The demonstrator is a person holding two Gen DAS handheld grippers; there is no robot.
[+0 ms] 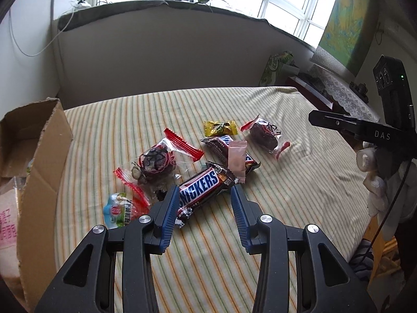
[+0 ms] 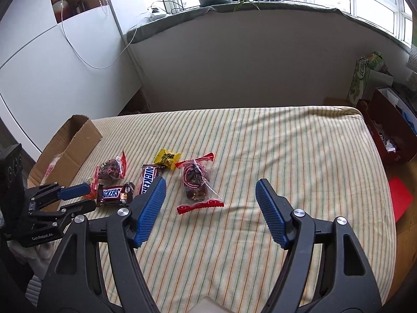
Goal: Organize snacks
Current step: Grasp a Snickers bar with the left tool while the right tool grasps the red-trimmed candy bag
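Note:
Snacks lie on a striped cloth. In the left wrist view my left gripper (image 1: pixel 206 190) is open, its fingers on either side of a Snickers bar (image 1: pixel 200 186), not closed on it. Behind it lie a second Snickers (image 1: pixel 221 146), a pink wrapper (image 1: pixel 237 160), a yellow candy (image 1: pixel 220 127), two clear red-edged packets (image 1: pixel 159 161) (image 1: pixel 264 133) and a small blue-green packet (image 1: pixel 118 208). My right gripper (image 2: pixel 211 190) is open and empty, hovering near the right clear packet (image 2: pixel 195 180). The left gripper also shows in the right wrist view (image 2: pixel 86 195) around the Snickers (image 2: pixel 112 194).
An open cardboard box (image 1: pixel 39 156) stands at the table's left edge with a pink-printed bag inside. The right gripper and gloved hand (image 1: pixel 375 156) hang at the right. A red box (image 2: pixel 385 130) and green bag (image 2: pixel 365 78) sit beyond the right edge.

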